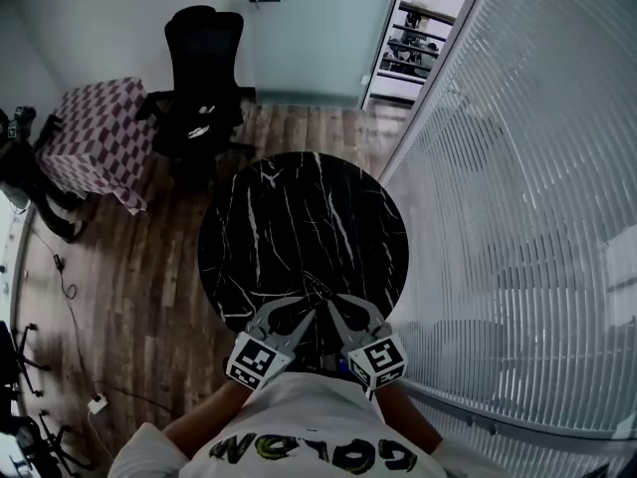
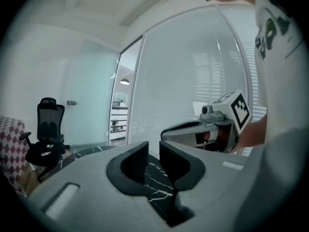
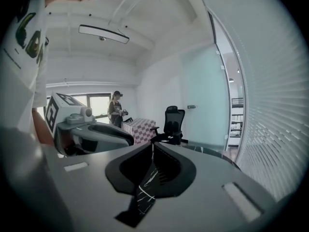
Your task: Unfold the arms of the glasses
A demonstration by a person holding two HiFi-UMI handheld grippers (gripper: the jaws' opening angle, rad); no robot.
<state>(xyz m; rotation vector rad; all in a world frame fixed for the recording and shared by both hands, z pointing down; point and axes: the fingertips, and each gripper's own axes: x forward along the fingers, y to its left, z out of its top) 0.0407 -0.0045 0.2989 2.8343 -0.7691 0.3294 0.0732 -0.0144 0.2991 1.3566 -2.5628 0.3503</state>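
Hovering side by side above the near rim of a round black marble table with white veining point(image 1: 299, 207), two grey grippers were held by a person in a white printed shirt point(image 1: 309, 416), and their tips were angled towards each other so that they nearly met. The left gripper point(image 2: 154, 153) was seen with its black-padded jaws standing a little apart; only the veined tabletop was visible through the narrow gap, and nothing was gripped. The right gripper point(image 3: 152, 148) was seen with its jaws brought together at the tips, and nothing was caught between them. A white cube with square markers point(image 1: 257, 358) was carried at the back of the left gripper, and a matching marker cube point(image 1: 376, 358) at the back of the right one. The glasses could not be made out with any certainty in the three views, so their place could not be told. Beyond the table, a black mesh office chair point(image 1: 204, 78) was set on a brown wooden plank floor point(image 1: 129, 267), with a checked red-and-white cloth-covered stand point(image 1: 100, 137) just beside it. A glass wall with white horizontal blinds point(image 1: 518, 217) was seen along the right side. A standing person point(image 3: 116, 109) was visible far back in the right gripper view.
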